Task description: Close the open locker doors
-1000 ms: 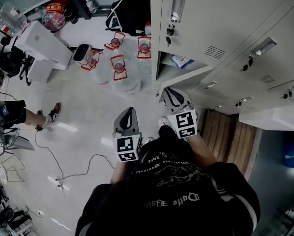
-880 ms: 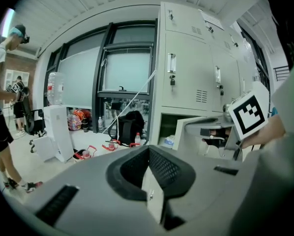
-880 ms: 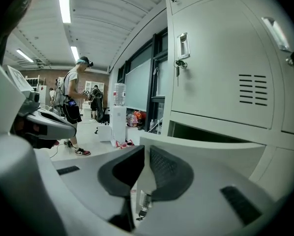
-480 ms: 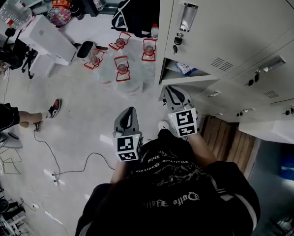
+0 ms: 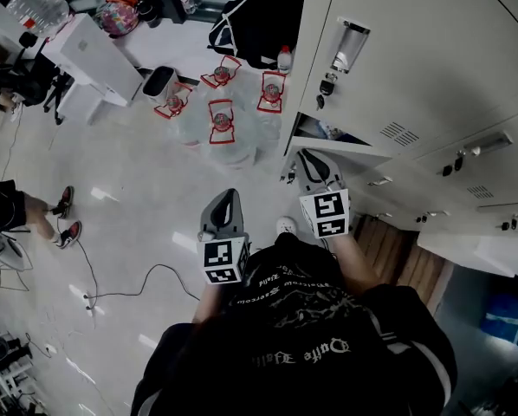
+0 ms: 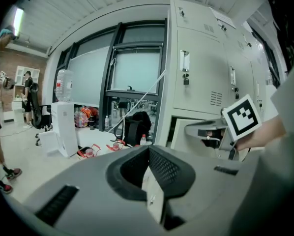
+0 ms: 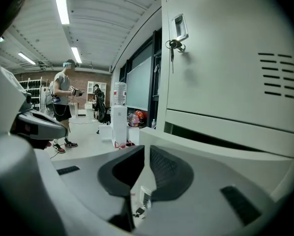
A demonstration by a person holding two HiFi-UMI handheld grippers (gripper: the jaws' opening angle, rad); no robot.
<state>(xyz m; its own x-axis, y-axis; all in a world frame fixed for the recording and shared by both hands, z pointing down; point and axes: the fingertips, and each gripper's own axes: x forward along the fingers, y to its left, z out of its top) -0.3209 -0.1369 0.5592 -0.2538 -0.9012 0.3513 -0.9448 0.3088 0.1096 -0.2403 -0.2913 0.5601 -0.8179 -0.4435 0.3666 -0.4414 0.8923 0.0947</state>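
Near the centre of the head view, the left gripper (image 5: pixel 227 201) and the right gripper (image 5: pixel 312 163) each had their 2 jaws closed on nothing. Just above the right gripper's tip, the open locker door (image 5: pixel 352 148) stood slightly ajar; whether they touched was unclear.

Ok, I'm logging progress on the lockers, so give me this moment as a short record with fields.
open door: one low door, ajar
upper door: shut, keys in lock
right tool: close to the ajar door, contact unclear, nothing held
left tool: over the floor, nothing held
nearby: water jugs on the floor by the lockers
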